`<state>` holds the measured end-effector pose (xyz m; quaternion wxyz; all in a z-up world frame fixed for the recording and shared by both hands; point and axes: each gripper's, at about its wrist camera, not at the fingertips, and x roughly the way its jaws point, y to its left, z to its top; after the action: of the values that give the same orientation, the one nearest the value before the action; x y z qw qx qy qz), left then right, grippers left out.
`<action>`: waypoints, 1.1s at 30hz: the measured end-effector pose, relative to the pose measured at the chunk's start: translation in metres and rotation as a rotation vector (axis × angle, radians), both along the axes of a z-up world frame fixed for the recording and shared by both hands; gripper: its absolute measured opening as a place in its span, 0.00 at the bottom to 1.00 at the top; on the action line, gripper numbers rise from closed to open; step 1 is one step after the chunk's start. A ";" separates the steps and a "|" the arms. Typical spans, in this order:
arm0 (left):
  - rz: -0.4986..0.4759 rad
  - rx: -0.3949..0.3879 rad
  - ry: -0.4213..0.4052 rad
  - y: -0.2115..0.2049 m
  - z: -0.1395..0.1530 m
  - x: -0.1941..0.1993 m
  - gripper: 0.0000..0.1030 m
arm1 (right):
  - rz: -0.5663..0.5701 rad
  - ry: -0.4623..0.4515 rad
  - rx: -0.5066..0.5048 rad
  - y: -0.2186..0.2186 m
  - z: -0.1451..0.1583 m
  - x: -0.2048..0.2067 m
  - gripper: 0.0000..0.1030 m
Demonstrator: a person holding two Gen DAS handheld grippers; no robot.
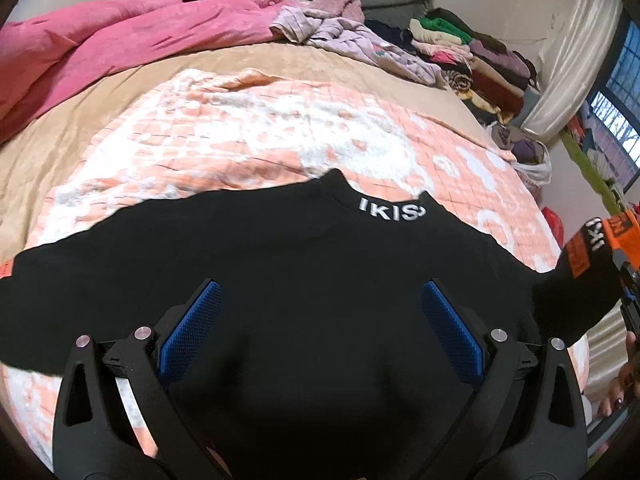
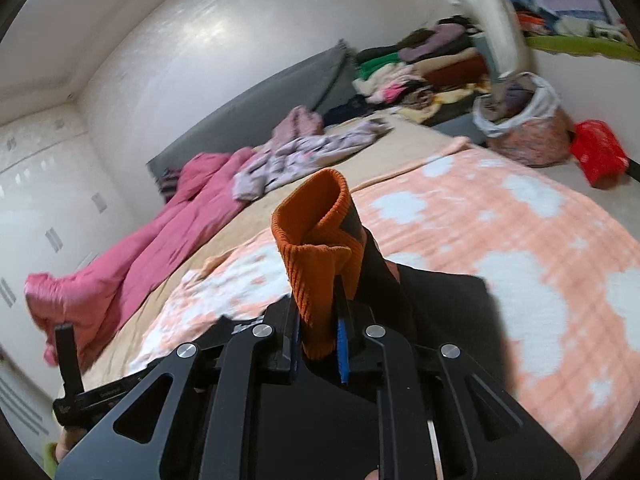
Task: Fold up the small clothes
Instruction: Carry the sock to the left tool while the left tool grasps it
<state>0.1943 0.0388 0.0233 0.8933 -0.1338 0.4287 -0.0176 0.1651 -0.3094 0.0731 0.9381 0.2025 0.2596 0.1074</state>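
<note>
At nine o'clock in the left wrist view a puffy pink quilt (image 1: 120, 36) lay crumpled on the bed's tan sheet (image 1: 60, 152). A fleecy peach-and-white blanket (image 1: 248, 128) covered the bed's middle, and the black sweater (image 1: 280, 264) lay flat on it, collar toward twelve o'clock. The left hand-held gripper (image 1: 320, 316) hovered over the sweater's body, its blue ribbed pads spread wide and gripping nothing. At three o'clock the sweater's sleeve rose off the bed. The right hand-held gripper (image 2: 320, 340) was clamped on the ribbed orange cuff (image 2: 316, 248), which curled upright. A lilac garment (image 2: 296, 156) and stacked clothes (image 2: 420, 72) sat beyond.
</note>
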 end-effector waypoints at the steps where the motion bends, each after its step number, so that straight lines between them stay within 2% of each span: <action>1: 0.006 -0.004 -0.002 0.005 0.001 -0.001 0.91 | 0.017 -0.002 -0.006 0.013 0.001 0.003 0.12; 8: 0.012 -0.025 -0.001 0.027 -0.002 -0.008 0.91 | 0.131 0.016 -0.039 0.087 -0.004 0.022 0.12; 15: 0.065 -0.054 0.008 0.060 -0.008 -0.013 0.91 | 0.252 0.056 -0.074 0.159 -0.023 0.038 0.12; 26: 0.129 -0.078 0.021 0.094 -0.014 -0.019 0.91 | 0.372 0.103 -0.107 0.231 -0.053 0.049 0.12; 29: 0.137 -0.084 0.027 0.098 -0.016 -0.020 0.91 | 0.397 0.127 -0.097 0.237 -0.059 0.051 0.19; 33: 0.144 -0.097 0.032 0.101 -0.018 -0.020 0.91 | 0.444 0.136 -0.052 0.237 -0.060 0.047 0.52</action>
<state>0.1744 0.1394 0.0050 0.8778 -0.2077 0.4308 0.0279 0.2126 -0.0721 0.0132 0.8768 0.1231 0.3629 0.2905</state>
